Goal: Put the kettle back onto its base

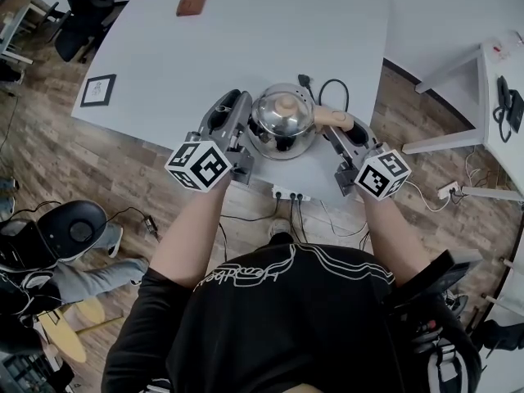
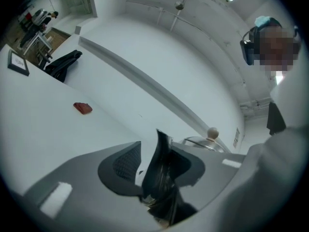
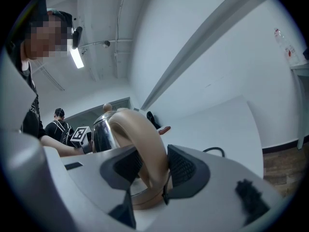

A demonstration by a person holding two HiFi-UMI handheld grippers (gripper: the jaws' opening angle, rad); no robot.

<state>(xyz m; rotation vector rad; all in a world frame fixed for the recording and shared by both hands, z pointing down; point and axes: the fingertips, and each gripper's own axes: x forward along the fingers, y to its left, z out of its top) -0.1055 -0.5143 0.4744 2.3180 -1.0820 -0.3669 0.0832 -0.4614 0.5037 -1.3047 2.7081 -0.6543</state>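
A stainless steel kettle (image 1: 282, 125) with a beige lid knob (image 1: 285, 105) stands near the front edge of the white table (image 1: 164, 47). Something dark shows under it; whether that is the base I cannot tell. My right gripper (image 1: 340, 125) is shut on the kettle's beige handle (image 3: 140, 144), with a pad on each side of the loop. My left gripper (image 1: 234, 109) is at the kettle's left side. In the left gripper view the dark shiny spout (image 2: 161, 170) stands between the jaws of the left gripper (image 2: 154, 158). A white gap shows beside the left pad (image 2: 126, 162).
A black cord (image 1: 332, 88) lies behind the kettle and a power strip (image 1: 291, 194) sits at the table's near edge. Farther off are a brown object (image 1: 192, 0) and a framed picture (image 1: 98, 89). A second white table (image 1: 499, 72) stands to the right.
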